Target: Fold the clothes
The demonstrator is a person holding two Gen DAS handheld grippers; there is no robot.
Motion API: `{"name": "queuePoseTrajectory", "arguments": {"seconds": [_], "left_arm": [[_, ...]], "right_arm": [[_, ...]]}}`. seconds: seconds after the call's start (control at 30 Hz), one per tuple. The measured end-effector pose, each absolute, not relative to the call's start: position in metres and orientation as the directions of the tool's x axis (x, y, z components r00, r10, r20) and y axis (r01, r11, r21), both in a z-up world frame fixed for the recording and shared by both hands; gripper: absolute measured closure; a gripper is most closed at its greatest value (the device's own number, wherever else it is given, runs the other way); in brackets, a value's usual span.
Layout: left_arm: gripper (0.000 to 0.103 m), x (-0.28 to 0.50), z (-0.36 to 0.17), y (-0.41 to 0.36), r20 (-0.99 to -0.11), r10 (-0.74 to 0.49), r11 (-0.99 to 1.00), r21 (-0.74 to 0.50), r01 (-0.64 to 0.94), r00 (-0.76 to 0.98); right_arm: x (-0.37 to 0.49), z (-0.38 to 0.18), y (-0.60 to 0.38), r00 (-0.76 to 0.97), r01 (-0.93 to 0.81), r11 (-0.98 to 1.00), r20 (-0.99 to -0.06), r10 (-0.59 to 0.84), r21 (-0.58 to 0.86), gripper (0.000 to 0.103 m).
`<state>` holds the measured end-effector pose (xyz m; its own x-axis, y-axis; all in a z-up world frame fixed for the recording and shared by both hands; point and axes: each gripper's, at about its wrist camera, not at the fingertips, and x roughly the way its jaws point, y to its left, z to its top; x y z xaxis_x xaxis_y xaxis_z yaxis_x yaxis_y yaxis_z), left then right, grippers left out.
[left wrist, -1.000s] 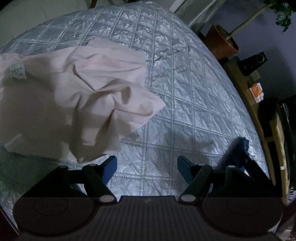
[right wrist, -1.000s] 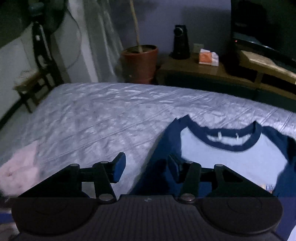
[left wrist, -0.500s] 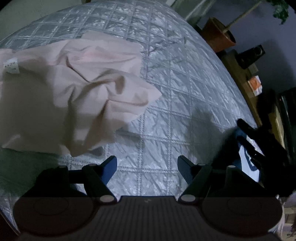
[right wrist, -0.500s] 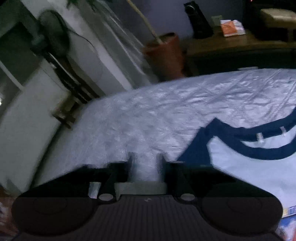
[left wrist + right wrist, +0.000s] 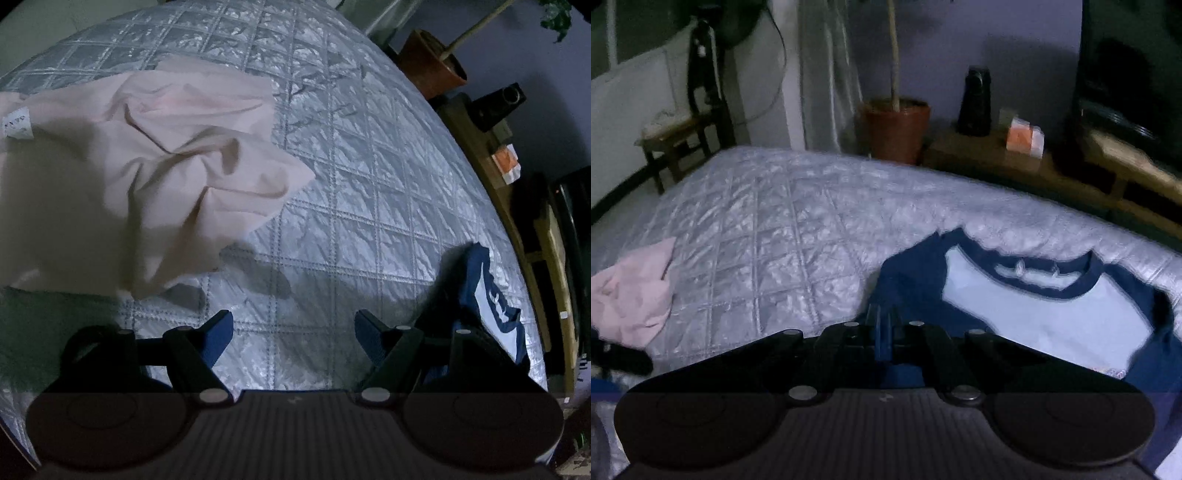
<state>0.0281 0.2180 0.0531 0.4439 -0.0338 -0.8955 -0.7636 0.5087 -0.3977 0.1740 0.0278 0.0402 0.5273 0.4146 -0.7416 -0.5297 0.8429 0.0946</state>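
Note:
A navy and pale-blue shirt (image 5: 1034, 314) lies flat on the quilted bed (image 5: 783, 229), collar toward the far edge. My right gripper (image 5: 884, 321) is at its navy left sleeve, jaws closing with the sleeve fabric pinched between the pads. In the left wrist view the same shirt (image 5: 495, 295) shows at the right, partly hidden behind a finger. A crumpled pink garment (image 5: 147, 166) lies to the upper left. My left gripper (image 5: 293, 332) hovers open over bare quilt (image 5: 369, 166) between the two garments, holding nothing. The pink garment (image 5: 631, 295) also shows at the right wrist view's left edge.
Past the bed's far edge stand a potted plant (image 5: 897, 125), a low wooden bench (image 5: 1015, 162) with a dark speaker (image 5: 975, 99) and an orange-white box (image 5: 1023, 138), and a dark screen (image 5: 1130, 81). A wooden stool (image 5: 676, 136) stands at far left.
The right gripper's jaws went from wide apart to together, and it swung back over the shirt's navy sleeve. The left gripper stayed open over the quilt.

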Motion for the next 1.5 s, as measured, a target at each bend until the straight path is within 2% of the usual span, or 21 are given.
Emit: {"name": "queuePoseTrajectory", "arguments": {"seconds": [0.03, 0.07, 0.1, 0.13, 0.2, 0.27, 0.37, 0.43, 0.47, 0.57, 0.63, 0.77, 0.8, 0.87, 0.93, 1.0, 1.07, 1.23, 1.33, 1.47, 1.5], "left_arm": [[0.034, 0.029, 0.052, 0.217, -0.896, -0.038, 0.508, -0.399, -0.763, 0.442], [0.034, 0.029, 0.052, 0.216, -0.896, -0.040, 0.507, -0.399, -0.764, 0.442], [0.034, 0.030, 0.052, 0.215, -0.896, -0.039, 0.509, -0.400, -0.763, 0.443], [0.034, 0.031, 0.052, 0.214, -0.895, -0.037, 0.511, -0.399, -0.761, 0.445], [0.034, 0.031, 0.052, 0.213, -0.894, -0.037, 0.515, -0.399, -0.758, 0.446], [0.034, 0.031, 0.052, 0.213, -0.895, -0.039, 0.515, -0.399, -0.758, 0.444], [0.034, 0.031, 0.051, 0.212, -0.895, -0.039, 0.514, -0.399, -0.760, 0.444], [0.034, 0.032, 0.052, 0.209, -0.895, -0.037, 0.522, -0.397, -0.755, 0.445], [0.034, 0.033, 0.052, 0.207, -0.895, -0.037, 0.528, -0.396, -0.752, 0.445], [0.034, 0.036, 0.053, 0.203, -0.896, -0.029, 0.538, -0.388, -0.748, 0.443], [0.034, 0.036, 0.052, 0.203, -0.898, -0.026, 0.538, -0.384, -0.751, 0.440], [0.034, 0.035, 0.052, 0.202, -0.899, -0.020, 0.543, -0.378, -0.750, 0.438], [0.034, 0.036, 0.052, 0.201, -0.899, -0.020, 0.545, -0.377, -0.749, 0.438], [0.034, 0.037, 0.052, 0.198, -0.899, -0.014, 0.549, -0.372, -0.748, 0.437], [0.034, 0.039, 0.050, 0.195, -0.902, -0.017, 0.556, -0.368, -0.745, 0.432], [0.034, 0.040, 0.048, 0.193, -0.904, -0.015, 0.561, -0.361, -0.745, 0.426], [0.034, 0.039, 0.048, 0.192, -0.906, -0.014, 0.562, -0.357, -0.746, 0.423], [0.033, 0.040, 0.048, 0.191, -0.906, -0.009, 0.562, -0.355, -0.747, 0.424], [0.033, 0.042, 0.047, 0.189, -0.907, -0.013, 0.566, -0.353, -0.745, 0.421], [0.033, 0.041, 0.046, 0.190, -0.907, -0.018, 0.567, -0.355, -0.743, 0.420], [0.033, 0.041, 0.047, 0.190, -0.907, -0.019, 0.566, -0.357, -0.743, 0.421]], "right_arm": [[0.180, 0.031, 0.035, 0.457, -0.550, 0.825, -0.781, 0.426, 0.128, 0.086], [0.176, 0.028, 0.043, 0.470, -0.585, 0.805, -0.767, 0.437, 0.100, 0.081], [0.171, 0.028, 0.051, 0.477, -0.623, 0.780, -0.762, 0.438, 0.059, 0.066], [0.167, 0.027, 0.060, 0.477, -0.660, 0.751, -0.762, 0.438, 0.019, 0.062], [0.164, 0.035, 0.050, 0.486, -0.635, 0.768, -0.730, 0.480, 0.083, 0.067], [0.163, 0.042, 0.031, 0.522, -0.568, 0.807, -0.688, 0.505, 0.161, 0.067], [0.158, 0.043, -0.001, 0.635, -0.429, 0.892, -0.654, 0.412, 0.145, 0.061], [0.155, 0.031, 0.002, 0.599, -0.439, 0.892, -0.704, 0.381, 0.110, 0.061], [0.154, 0.023, 0.008, 0.558, -0.469, 0.875, -0.728, 0.398, 0.119, 0.060], [0.130, 0.023, 0.032, 0.517, -0.605, 0.791, -0.711, 0.476, 0.090, 0.048], [0.119, 0.029, 0.037, 0.499, -0.636, 0.763, -0.692, 0.522, 0.117, 0.049], [0.117, 0.039, 0.006, 0.618, -0.505, 0.854, -0.637, 0.460, 0.126, 0.043], [0.119, 0.036, 0.001, 0.633, -0.472, 0.877, -0.656, 0.411, 0.093, 0.037], [0.120, 0.023, 0.004, 0.568, -0.518, 0.852, -0.713, 0.411, 0.078, 0.031], [0.114, 0.024, 0.009, 0.511, -0.604, 0.792, -0.719, 0.471, 0.089, 0.036], [0.113, 0.032, 0.001, 0.518, -0.594, 0.793, -0.690, 0.506, 0.135, 0.036], [0.122, 0.035, -0.016, 0.572, -0.508, 0.844, -0.666, 0.479, 0.170, 0.036], [0.147, 0.033, -0.025, 0.630, -0.494, 0.868, -0.667, 0.398, 0.051, 0.040], [0.180, 0.034, -0.028, 0.653, -0.445, 0.891, -0.650, 0.390, 0.088, 0.034], [0.209, 0.023, -0.020, 0.584, -0.469, 0.879, -0.717, 0.381, 0.085, 0.036], [0.212, 0.020, -0.018, 0.569, -0.491, 0.868, -0.726, 0.385, 0.075, 0.042]]}}
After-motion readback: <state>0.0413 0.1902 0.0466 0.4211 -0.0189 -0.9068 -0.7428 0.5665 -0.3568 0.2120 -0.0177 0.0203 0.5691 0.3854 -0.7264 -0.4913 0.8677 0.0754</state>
